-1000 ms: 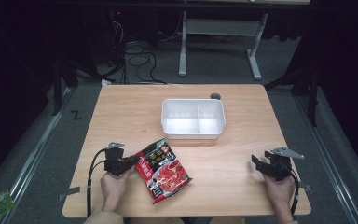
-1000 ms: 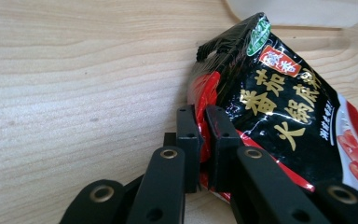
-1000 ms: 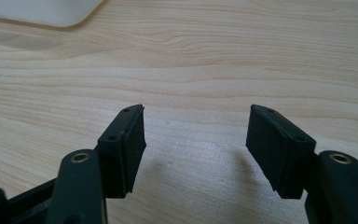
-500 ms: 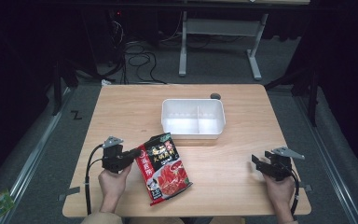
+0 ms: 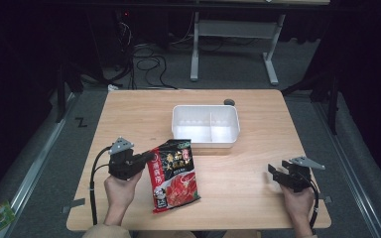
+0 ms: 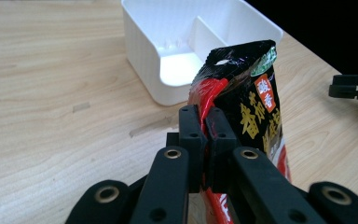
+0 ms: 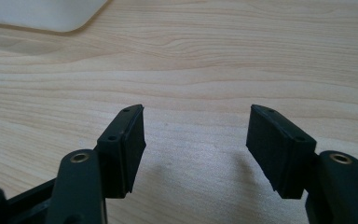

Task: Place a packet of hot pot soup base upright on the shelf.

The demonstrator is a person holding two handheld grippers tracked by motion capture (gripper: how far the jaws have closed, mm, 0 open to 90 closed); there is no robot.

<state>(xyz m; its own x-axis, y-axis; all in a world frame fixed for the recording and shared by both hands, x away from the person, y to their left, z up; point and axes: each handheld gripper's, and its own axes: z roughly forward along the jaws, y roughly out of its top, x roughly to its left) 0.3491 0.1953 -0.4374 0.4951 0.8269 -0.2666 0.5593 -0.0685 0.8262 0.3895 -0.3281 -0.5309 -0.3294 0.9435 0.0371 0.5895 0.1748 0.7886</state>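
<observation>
Between left hand-held gripper (image 6: 204, 135) jaws: red sauce packet (image 6: 242, 102), edge pinched.

Red-and-black sauce packet (image 6: 256, 116): Chinese print; left gripper view reads 酸香 in red on a small pale tag near the top corner, large yellow characters below it too cut off to read; high view shows the packet (image 5: 174, 174) front, lettering too small; no other legible text

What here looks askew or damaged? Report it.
The red-and-black food packet is pinched at its left edge by the left gripper, so the foil buckles at the jaws and its top corner tilts up. The white divided tray sits square and undamaged. Nothing is spilled.
</observation>
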